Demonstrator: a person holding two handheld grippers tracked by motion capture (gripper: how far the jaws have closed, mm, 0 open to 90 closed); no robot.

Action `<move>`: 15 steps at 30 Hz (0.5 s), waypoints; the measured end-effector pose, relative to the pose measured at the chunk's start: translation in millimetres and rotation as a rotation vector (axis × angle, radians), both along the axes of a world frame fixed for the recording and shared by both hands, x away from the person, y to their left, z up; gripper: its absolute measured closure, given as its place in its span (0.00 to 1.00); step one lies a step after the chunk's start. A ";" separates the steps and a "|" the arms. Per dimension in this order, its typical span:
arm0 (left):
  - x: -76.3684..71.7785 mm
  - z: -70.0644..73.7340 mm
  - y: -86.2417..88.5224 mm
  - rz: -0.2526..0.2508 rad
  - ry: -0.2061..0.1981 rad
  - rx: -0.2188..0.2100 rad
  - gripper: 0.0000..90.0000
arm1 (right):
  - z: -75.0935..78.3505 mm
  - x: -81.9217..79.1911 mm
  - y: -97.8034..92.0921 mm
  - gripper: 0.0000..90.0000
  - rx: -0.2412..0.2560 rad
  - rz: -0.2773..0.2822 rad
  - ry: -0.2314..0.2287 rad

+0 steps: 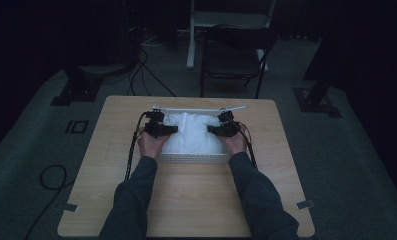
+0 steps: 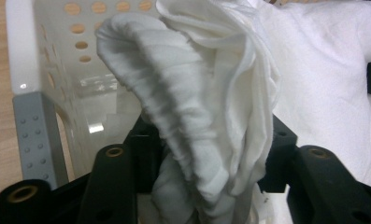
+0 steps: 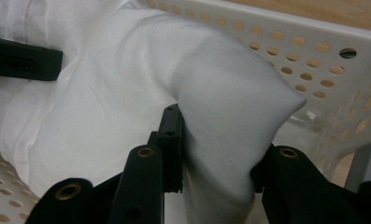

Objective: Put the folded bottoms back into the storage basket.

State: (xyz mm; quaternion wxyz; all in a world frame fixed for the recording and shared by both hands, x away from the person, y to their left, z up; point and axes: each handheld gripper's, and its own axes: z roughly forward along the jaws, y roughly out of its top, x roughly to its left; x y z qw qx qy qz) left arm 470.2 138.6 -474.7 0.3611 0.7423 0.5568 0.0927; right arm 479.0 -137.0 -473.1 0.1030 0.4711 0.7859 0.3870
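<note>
A white cloth (image 1: 191, 132) lies bunched in a white perforated basket (image 1: 193, 158) on the wooden table. My left gripper (image 1: 159, 128) is at the cloth's left side and my right gripper (image 1: 222, 127) at its right side, both inside the basket. In the left gripper view, my left gripper (image 2: 202, 186) is shut on a ribbed fold of the cloth (image 2: 197, 107), next to the basket wall (image 2: 47, 70). Seen from the right gripper view, my right gripper (image 3: 216, 172) is shut on a rounded fold of the cloth (image 3: 230, 102), near the basket's holed wall (image 3: 286, 42).
The table (image 1: 186, 200) has bare wood in front of the basket, where the person's forearms rest. A dark chair (image 1: 233, 55) stands beyond the far edge. Cables (image 1: 51, 177) lie on the floor to the left.
</note>
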 end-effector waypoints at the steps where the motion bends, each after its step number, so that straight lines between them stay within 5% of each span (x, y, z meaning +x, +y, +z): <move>1: -0.2 0.5 0.4 0.002 0.000 -0.001 0.53 | -0.5 0.3 -1.1 0.76 -0.001 0.002 0.001; 15: -8.1 3.7 17.7 0.053 -0.071 -0.001 0.41 | -1.5 1.6 -5.8 0.63 -0.051 -0.048 0.004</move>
